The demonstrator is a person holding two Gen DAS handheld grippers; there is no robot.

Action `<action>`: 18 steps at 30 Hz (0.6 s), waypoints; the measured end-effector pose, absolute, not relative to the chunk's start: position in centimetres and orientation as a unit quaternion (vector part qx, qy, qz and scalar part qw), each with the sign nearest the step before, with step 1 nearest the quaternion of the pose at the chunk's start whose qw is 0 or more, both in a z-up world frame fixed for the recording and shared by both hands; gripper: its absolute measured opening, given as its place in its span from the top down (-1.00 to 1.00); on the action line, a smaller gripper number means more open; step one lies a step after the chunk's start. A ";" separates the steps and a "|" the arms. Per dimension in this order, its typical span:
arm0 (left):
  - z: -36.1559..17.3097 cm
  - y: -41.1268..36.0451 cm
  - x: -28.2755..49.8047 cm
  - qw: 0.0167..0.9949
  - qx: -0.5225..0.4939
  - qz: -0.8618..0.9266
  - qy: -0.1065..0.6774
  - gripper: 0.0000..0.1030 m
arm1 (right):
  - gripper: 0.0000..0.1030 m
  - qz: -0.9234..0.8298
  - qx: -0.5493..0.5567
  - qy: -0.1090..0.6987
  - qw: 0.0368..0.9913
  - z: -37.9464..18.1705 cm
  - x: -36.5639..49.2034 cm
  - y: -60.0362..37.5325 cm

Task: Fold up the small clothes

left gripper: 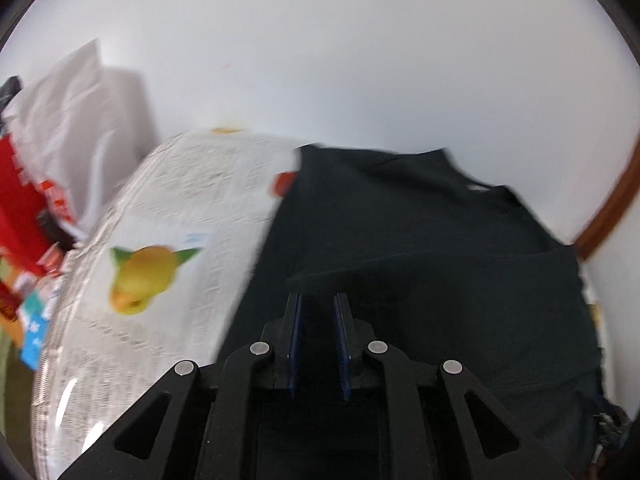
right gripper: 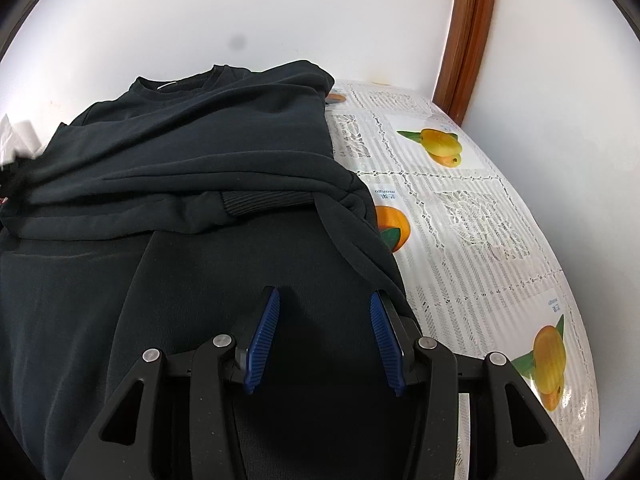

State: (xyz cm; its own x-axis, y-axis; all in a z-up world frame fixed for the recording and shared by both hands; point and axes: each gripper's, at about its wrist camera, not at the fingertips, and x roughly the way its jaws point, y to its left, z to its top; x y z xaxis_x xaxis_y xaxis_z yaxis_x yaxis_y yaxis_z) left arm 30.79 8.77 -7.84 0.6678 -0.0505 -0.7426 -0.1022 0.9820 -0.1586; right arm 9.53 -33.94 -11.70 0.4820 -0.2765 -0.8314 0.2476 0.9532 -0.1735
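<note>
- We see a table point(right gripper: 472, 240) under a white lace-patterned cover printed with mangoes and oranges.
- On it lies a black sweatshirt point(right gripper: 224, 140), partly folded.
- Beside the table's edge we see blurred colourful packaging point(left gripper: 28, 216).

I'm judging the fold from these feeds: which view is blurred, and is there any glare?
Left wrist view: motion-smeared, the tablecloth print and bags streaked, the dark sweatshirt nearly featureless. Right wrist view: sharp, cuff ribbing readable; mild glare on the glossy tablecloth right of the garment. Both: fisheye bends the table edge, corners vignetted.
</note>
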 end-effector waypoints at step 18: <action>-9.4 8.3 28.8 0.893 -0.050 -0.007 0.448 0.51 | 0.08 -0.157 -0.024 0.486 0.859 -11.7 9.6 -33.5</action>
